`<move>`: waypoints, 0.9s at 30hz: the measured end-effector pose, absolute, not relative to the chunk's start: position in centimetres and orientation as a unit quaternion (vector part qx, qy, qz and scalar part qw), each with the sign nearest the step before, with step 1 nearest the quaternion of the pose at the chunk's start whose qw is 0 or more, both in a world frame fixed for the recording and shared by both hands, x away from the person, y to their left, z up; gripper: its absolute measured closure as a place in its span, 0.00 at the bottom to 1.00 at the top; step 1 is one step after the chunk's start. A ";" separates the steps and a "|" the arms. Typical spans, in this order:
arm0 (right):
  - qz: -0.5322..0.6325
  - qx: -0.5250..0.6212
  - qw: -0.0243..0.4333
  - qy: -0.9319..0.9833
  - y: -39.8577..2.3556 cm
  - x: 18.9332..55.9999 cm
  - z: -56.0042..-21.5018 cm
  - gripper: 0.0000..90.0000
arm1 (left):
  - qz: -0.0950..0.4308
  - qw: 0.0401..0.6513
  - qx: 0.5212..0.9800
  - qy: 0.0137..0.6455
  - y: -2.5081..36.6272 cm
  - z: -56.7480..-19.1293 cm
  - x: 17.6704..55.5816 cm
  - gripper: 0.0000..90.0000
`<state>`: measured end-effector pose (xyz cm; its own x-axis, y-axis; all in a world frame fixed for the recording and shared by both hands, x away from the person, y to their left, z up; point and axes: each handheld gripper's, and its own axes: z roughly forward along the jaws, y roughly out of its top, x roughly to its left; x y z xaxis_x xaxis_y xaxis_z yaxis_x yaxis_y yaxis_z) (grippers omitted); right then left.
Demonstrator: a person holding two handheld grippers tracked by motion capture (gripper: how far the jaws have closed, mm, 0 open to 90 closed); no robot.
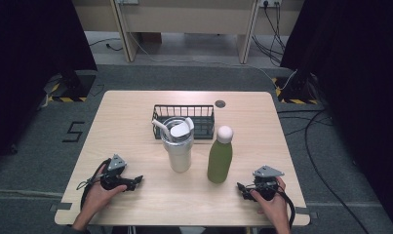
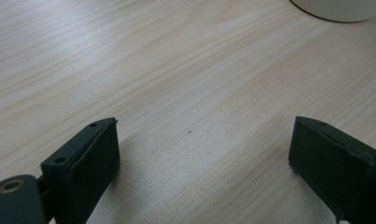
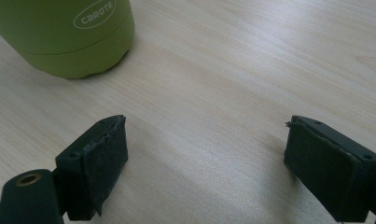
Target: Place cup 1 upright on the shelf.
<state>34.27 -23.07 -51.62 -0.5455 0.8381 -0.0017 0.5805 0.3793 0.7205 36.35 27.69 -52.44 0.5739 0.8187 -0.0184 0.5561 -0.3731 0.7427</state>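
With both our left gripper [image 1: 135, 181] and right gripper [image 1: 241, 187] spread and empty, a low sideways reach could topple the tall bottle [image 1: 219, 155] beside the tumbler [image 1: 178, 144].

So the count on the counter [image 1: 135, 112]: one green bottle [image 1: 219, 158], one white tumbler [image 1: 178, 146], one black wire basket [image 1: 184, 117], all out ahead of the jaws. Two grippers, left gripper [image 1: 130, 183] and right gripper [image 1: 245, 187], one per hand, so two hands [image 1: 99, 192] too, and each gripper has two jaws standing apart with nothing between them. The bottle has one white cap, and the tumbler has one lid and one straw.
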 end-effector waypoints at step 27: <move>0.343 0.441 0.188 0.808 -23.0 34.4 -51.6 0.13 | 0.174 0.409 0.801 0.401 27.9 -52.0 35.8 0.17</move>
<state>34.43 -23.04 -51.64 -0.5406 0.8413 -0.0024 0.5832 0.3769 0.7196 35.82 27.89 -51.98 0.6185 0.7843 -0.0485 0.5000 -0.3452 0.7942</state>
